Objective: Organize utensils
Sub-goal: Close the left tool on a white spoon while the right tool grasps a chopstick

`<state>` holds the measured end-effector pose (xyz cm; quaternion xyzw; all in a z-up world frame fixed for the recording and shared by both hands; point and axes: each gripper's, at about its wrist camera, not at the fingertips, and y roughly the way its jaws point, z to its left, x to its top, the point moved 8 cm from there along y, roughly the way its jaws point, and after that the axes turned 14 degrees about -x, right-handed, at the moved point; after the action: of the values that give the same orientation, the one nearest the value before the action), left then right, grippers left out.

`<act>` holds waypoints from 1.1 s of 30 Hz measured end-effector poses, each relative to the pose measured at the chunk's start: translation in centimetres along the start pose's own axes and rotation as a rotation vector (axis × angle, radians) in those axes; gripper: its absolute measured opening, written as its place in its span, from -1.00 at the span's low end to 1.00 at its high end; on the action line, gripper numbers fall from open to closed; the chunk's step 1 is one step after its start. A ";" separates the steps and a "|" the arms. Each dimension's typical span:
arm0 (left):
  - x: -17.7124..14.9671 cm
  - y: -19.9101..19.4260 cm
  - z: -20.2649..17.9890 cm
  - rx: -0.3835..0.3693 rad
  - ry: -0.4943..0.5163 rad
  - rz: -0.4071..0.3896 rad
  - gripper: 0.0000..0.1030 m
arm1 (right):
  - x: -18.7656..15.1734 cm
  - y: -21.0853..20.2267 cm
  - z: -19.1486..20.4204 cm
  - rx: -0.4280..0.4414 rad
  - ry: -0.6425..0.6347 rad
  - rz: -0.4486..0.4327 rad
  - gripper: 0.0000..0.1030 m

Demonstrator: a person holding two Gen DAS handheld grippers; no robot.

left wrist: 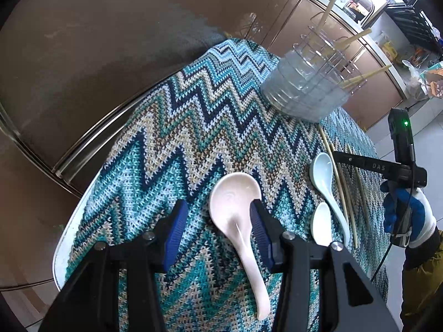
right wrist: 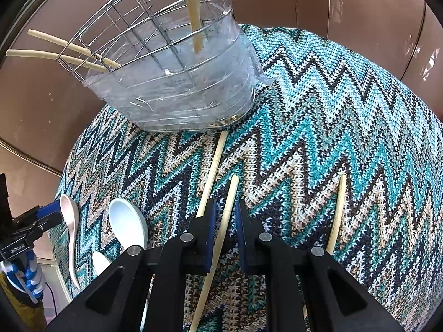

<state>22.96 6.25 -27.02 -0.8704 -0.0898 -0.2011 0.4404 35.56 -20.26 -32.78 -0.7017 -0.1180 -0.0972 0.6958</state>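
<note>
A white ceramic spoon (left wrist: 235, 193) lies on the zigzag cloth (left wrist: 166, 138). My left gripper (left wrist: 218, 204) stands open astride it, with the left pad well clear of the spoon. A pale blue spoon (left wrist: 322, 171) and a small white spoon (left wrist: 321, 221) lie to the right, beside loose chopsticks (left wrist: 340, 188). In the right wrist view my right gripper (right wrist: 226, 203) has its jaws narrow but open around one chopstick (right wrist: 231, 191) that lies on the cloth, with a gap on each side. The wire basket (right wrist: 177, 88), lined with clear plastic, holds several chopsticks (right wrist: 193, 13).
Two more chopsticks (right wrist: 214, 166) (right wrist: 339, 210) lie on the cloth either side of my right gripper. The table's white rim (left wrist: 66, 238) shows at the left. Brown cabinet fronts stand behind the table. A gloved hand (left wrist: 409, 215) grips the right tool.
</note>
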 end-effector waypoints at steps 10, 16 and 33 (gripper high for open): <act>-0.1 1.0 0.7 -0.013 -0.017 0.020 -0.26 | 1.1 0.7 1.5 0.006 -0.004 0.006 -0.76; 0.0 1.2 0.7 -0.013 -0.020 0.032 -0.44 | 1.3 1.0 1.4 0.019 0.004 0.006 -0.85; 0.4 1.7 0.8 -0.012 -0.038 0.044 -0.72 | -0.2 -0.6 -1.2 0.040 0.028 -0.020 -0.89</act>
<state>24.13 5.88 -28.57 -0.8784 -0.0776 -0.1751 0.4378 35.17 -21.49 -32.23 -0.6850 -0.1171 -0.1115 0.7104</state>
